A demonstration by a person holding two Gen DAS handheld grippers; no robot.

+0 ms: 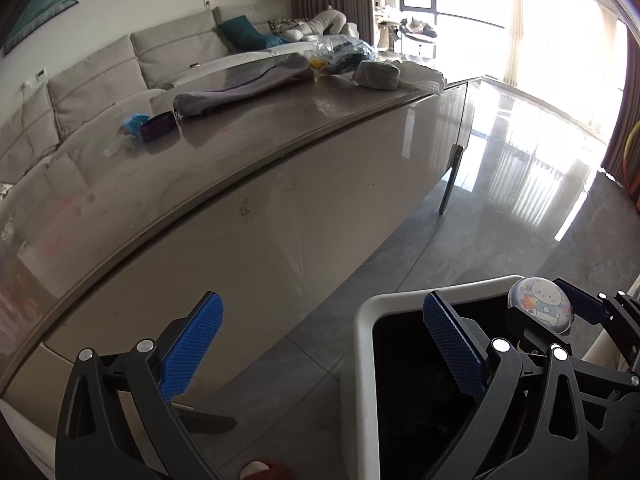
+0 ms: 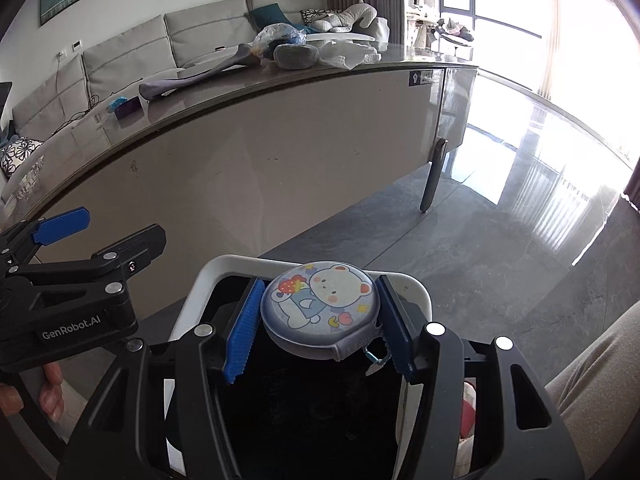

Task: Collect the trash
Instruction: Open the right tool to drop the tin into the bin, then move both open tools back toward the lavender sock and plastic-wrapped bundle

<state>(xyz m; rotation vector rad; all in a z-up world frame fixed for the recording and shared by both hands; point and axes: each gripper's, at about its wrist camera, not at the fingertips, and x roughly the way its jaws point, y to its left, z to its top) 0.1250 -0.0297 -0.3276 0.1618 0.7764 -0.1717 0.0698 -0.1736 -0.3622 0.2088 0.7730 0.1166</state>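
A: Right, what has the right gripper (image 2: 320,326) got?

B: It is clenched on a round grey zip pouch printed with a cartoon bear and strawberry (image 2: 320,304), one blue ribbed pad (image 2: 242,332) pressed on each side. The pouch hangs directly over the open mouth of the white plastic trash bin with a black liner (image 2: 212,276), which stands on the grey tiled floor (image 2: 500,264).

A: And the left gripper (image 1: 320,344)?

B: Released, its blue pads spread wide with nothing between them. It sits just beside the bin, on the bench side.

A: What is on the long glossy beige bench (image 1: 160,184)?

B: Near the far end, a grey cloth strip (image 1: 244,88), a crumpled clear plastic bag (image 1: 340,50), a grey folded cloth (image 1: 378,74) and something white beside it. Well apart from those, a small purple bowl (image 1: 158,128) touching a blue wrapper (image 1: 134,122).
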